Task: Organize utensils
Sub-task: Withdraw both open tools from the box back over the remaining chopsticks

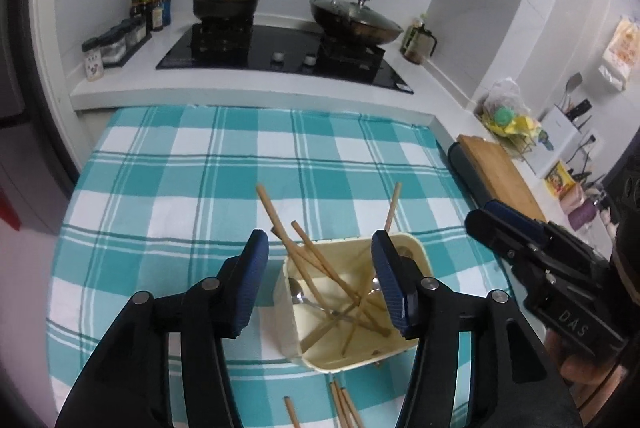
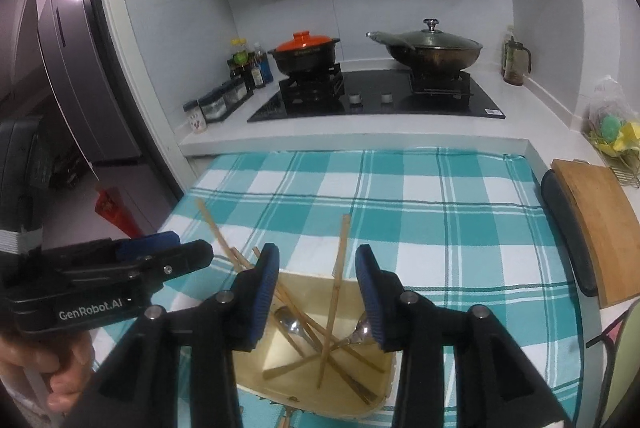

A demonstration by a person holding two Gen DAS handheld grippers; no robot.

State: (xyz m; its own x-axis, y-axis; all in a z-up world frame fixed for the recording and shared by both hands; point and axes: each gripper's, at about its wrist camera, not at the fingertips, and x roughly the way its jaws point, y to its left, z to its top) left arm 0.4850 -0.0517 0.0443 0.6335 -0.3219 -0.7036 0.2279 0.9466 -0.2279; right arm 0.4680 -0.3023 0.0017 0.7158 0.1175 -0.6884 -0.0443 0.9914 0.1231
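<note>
Plainly, the sorting is only begun.
Container: a cream rectangular plastic bin (image 1: 404, 356) stands on the teal-and-white checked cloth (image 1: 192, 188) covering the tabletop, near its front edge.
Utensils inside: several tan wooden chopsticks (image 1: 320, 264) lie crossed and leaning in the bin, some poking over its rim, with metal spoons (image 1: 298, 294) at the bottom.
Utensils outside: a few loose chopsticks (image 1: 342, 404) lie on the cloth just in front of the bin.
Left hand-held gripper (image 1: 320, 288): jaws apart, nothing between the pads, poised above the bin's left side.
Right hand-held gripper (image 2: 316, 296): jaws apart too, empty, above the bin's middle.
Progress: by my judgement little is done; everything is jumbled, and grouping spoons apart from chopsticks is left.
Left wrist view only: the loose chopsticks show clearly, also a rack of kitchen tools at far right.
Right wrist view only: the refrigerator (image 2: 68, 68) at left, and a hand (image 2: 60, 376) grasping the left tool.
</note>
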